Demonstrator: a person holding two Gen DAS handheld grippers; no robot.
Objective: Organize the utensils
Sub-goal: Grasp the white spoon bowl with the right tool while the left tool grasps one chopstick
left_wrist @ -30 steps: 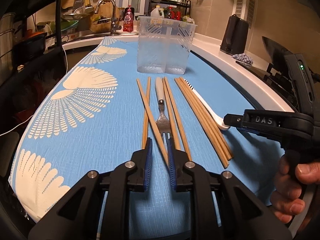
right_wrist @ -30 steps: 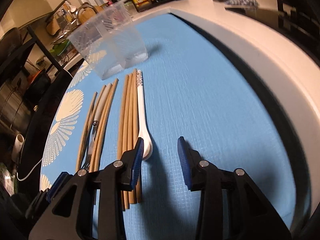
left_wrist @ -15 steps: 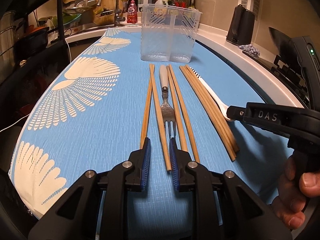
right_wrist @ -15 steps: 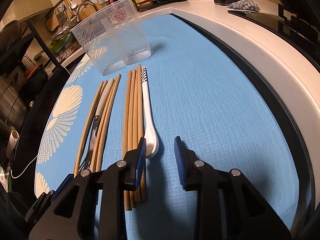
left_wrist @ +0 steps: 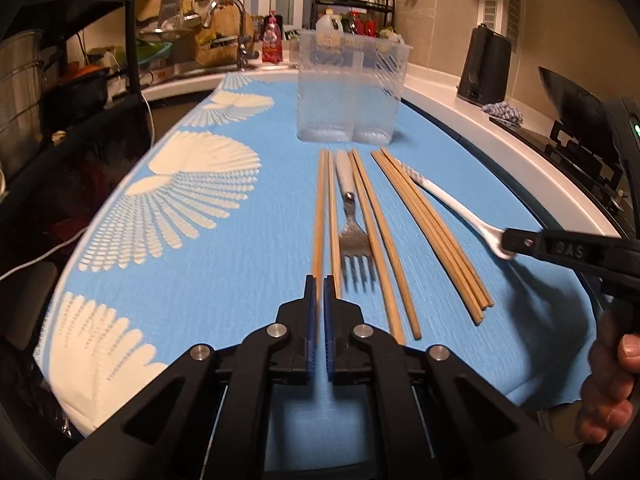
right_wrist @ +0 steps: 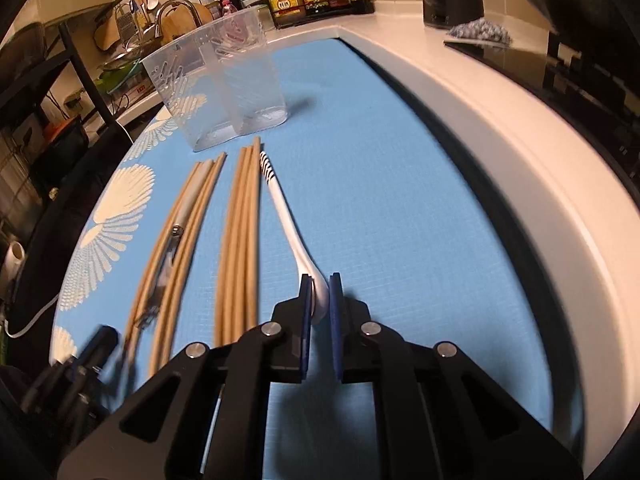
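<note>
My left gripper [left_wrist: 319, 282] had pinched down on the near end of the leftmost chopstick [left_wrist: 319, 216], its blue pads squeezed to a sliver with the wood between them. My right gripper [right_wrist: 319, 280] was closing on the bowl of the white spoon [right_wrist: 298, 240], and both pads already pressed against it; from the left wrist view I could see that same gripper [left_wrist: 508, 240] coming in from the right onto the spoon [left_wrist: 452, 204], with a hand [left_wrist: 612, 384] around its grip at the near right.

Everything lay on the blue mat [left_wrist: 260, 280] with its white fan pattern. Just right of my held chopstick sat a second chopstick, then the fork [left_wrist: 352, 232] with tines pointing near, then two more chopsticks. Further right was a tight bundle of chopsticks [left_wrist: 432, 224], and the spoon lay just beside it on the right. The clear two-compartment holder [left_wrist: 350, 96] stood upright at the far end of the mat, just beyond the utensils' far tips.
</note>
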